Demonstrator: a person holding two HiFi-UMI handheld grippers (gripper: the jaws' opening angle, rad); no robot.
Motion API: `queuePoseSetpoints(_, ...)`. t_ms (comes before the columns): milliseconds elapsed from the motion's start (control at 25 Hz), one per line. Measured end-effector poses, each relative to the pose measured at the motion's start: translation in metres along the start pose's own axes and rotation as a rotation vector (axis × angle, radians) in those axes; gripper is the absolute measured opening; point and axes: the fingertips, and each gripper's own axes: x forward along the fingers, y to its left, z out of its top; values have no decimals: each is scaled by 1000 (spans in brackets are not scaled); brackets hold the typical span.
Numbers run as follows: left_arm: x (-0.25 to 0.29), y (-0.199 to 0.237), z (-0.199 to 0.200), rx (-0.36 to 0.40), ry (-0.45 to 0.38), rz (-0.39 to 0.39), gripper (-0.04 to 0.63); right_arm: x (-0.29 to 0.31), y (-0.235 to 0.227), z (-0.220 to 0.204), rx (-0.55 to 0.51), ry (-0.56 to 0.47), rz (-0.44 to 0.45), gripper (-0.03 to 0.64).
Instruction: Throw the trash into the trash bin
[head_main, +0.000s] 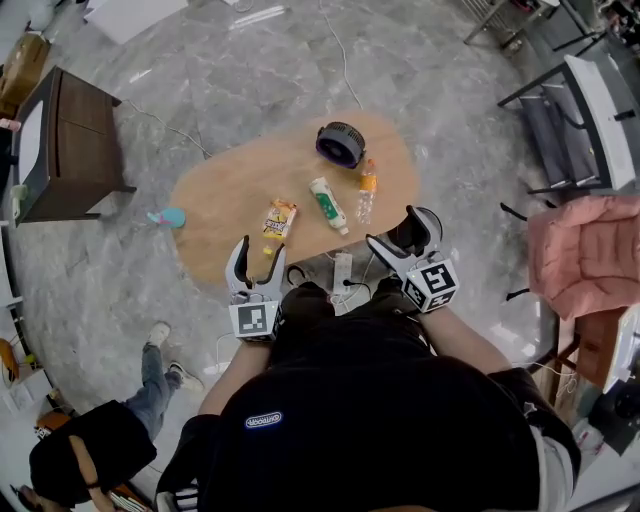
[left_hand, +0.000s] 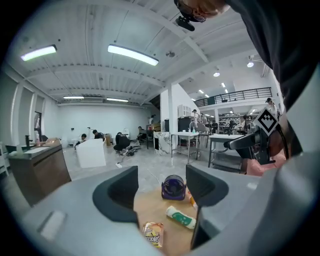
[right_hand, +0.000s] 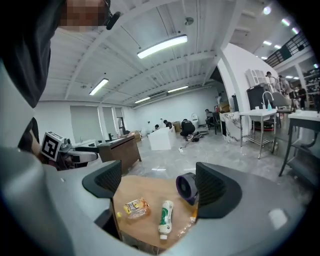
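Clearly, in the head view, nothing is picked up yet. The person stands at the near edge of an oval wooden table (head_main: 218, 205), with the left gripper (head_main: 257, 262) and the right gripper (head_main: 400, 238) both held low over that edge. The trash lies on the table. A snack packet (head_main: 279, 219) is nearest the left gripper, a white-and-green tube (head_main: 328, 205) lies beside it, and a small orange-capped bottle (head_main: 367, 190) lies further right. A purple fan (head_main: 341, 143) sits at the far end. A dark round-rimmed thing (head_main: 432, 218) shows just behind the right gripper, off the table. It may be the trash bin, but too much of it is hidden to tell.

In the left gripper view the jaws stand wide apart with nothing between them. The packet, tube and fan lie beyond on the wood, the packet closest.

In the right gripper view the jaws are likewise released and empty. The tube lies about midway in the gap beyond them, and the bottle sits low by the right-hand jaw.

This looks like the opening reach. The next move likely calls for lowering one gripper until its jaws straddle a piece of trash, the packet being handiest for the left. The packet lies flat, so the jaws would need to come down close to the tabletop before closing.
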Motion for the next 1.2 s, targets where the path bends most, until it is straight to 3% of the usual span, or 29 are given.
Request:
queuePoseSetpoints(160,9,-27,-17,-38,47,86,290,-3,-23,-9,7,26,65,488)
queuePoseSetpoints(280,17,-51,-34,-39,102,104,277,-12,-32,-10,3,34,104,488)
queuePoseSetpoints(600,45,-79,-55,-13,56,26,275,-13,-65,-29,36,61,54,486)
queuePoseSetpoints(1200,15,-17,-104,-27,134,117,260,51,-65,-125,55,255,-4,486)
